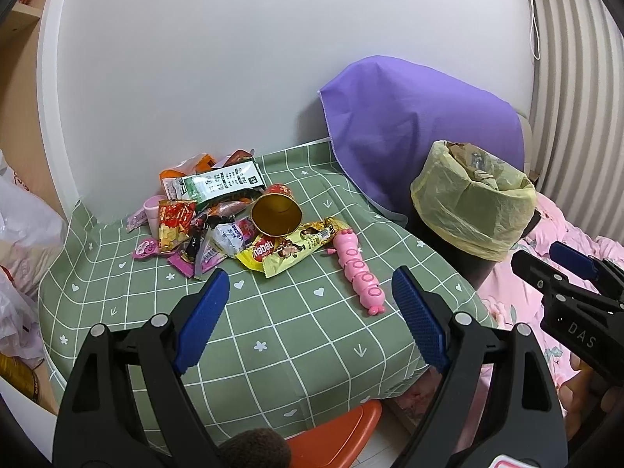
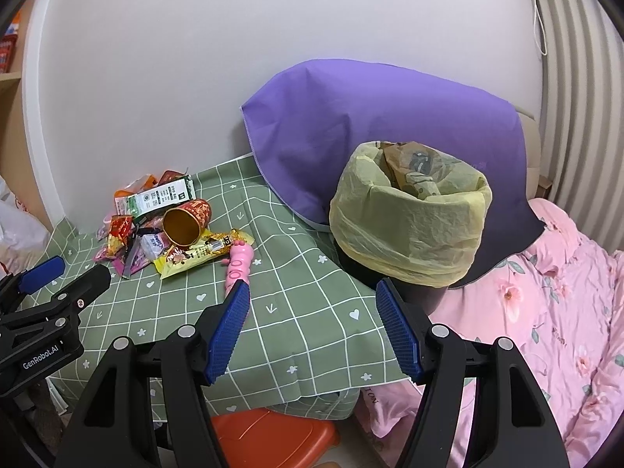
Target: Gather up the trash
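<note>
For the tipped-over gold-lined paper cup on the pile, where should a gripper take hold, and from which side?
Probably at the rim of the paper cup. It lies on its side atop the wrappers with its open mouth facing the grippers, so one finger could slip inside and the other press the outer wall. The left gripper, jaws open, looks nearer, approaching from the front.

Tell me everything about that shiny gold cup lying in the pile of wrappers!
The cup is red outside with gold patterns and shiny gold inside, probably paper or foil-lined card. It lies tipped on its side on the green checked tablecloth, its open mouth facing the cameras and looking empty. It rests on the heap of snack wrappers, its rim over the yellow Nabati wrapper, with a green-and-white packet just behind it. Neither gripper touches it.
</note>
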